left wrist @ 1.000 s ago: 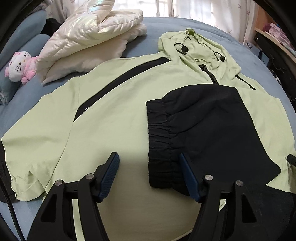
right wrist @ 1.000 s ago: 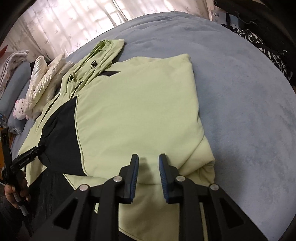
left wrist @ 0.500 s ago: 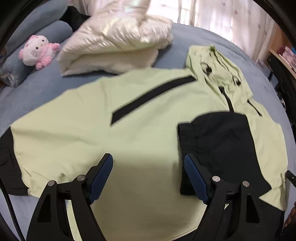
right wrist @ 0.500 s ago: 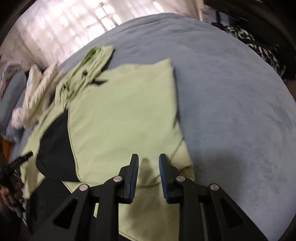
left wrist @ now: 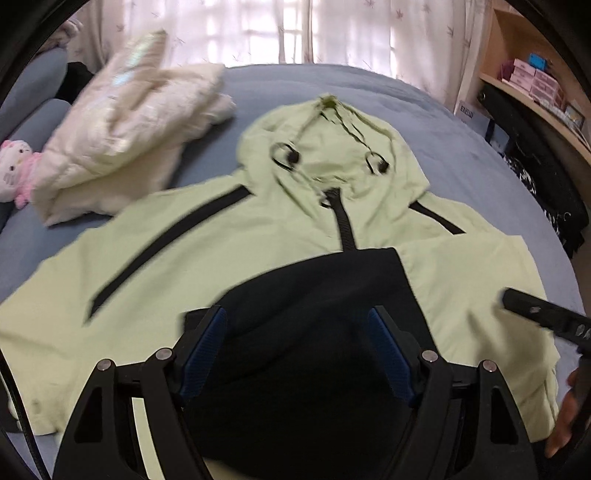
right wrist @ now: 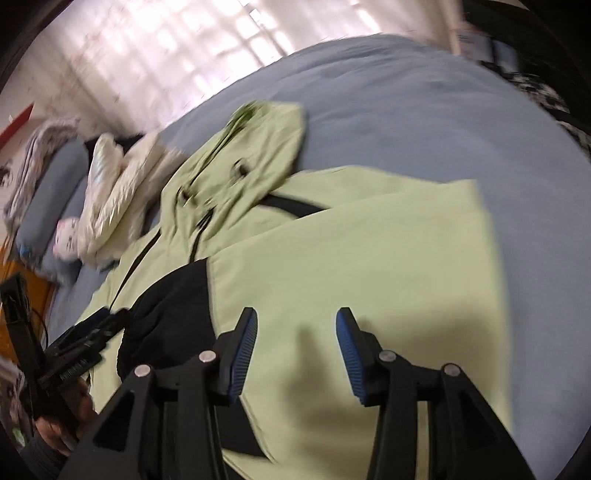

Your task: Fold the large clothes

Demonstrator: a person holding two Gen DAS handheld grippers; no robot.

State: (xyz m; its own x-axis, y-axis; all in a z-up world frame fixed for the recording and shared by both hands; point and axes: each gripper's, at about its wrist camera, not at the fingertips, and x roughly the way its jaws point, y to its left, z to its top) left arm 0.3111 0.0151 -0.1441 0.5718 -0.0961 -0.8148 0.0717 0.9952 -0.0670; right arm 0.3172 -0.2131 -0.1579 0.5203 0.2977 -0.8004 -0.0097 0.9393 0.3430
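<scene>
The pale green hooded jacket with black panels [left wrist: 229, 254] lies spread across the blue bed [left wrist: 332, 81], filling mid-frame. The left gripper [left wrist: 297, 350] hangs spread wide over its black sleeve, gripping nothing. The right gripper [right wrist: 297, 354], also spread, hovers empty above folded green fabric.

A pale lime-green hooded jacket [left wrist: 207, 273] carried black diagonal stripes across the chest, a black zip and a broad black fabric panel [left wrist: 317, 295] over its middle. It lay on a plain slate-blue plush bedspread [right wrist: 443, 122]. A cream-white puffer coat [left wrist: 122, 136] showed an iridescent sheen, beside a white-and-pink plush cat toy [left wrist: 14, 170]. Both black handheld grippers, the left gripper [left wrist: 297, 349] and the right gripper [right wrist: 297, 352], wore ribbed blue finger pads [left wrist: 388, 354]. White sheer curtains [left wrist: 295, 33] bore faint leaf prints.
</scene>
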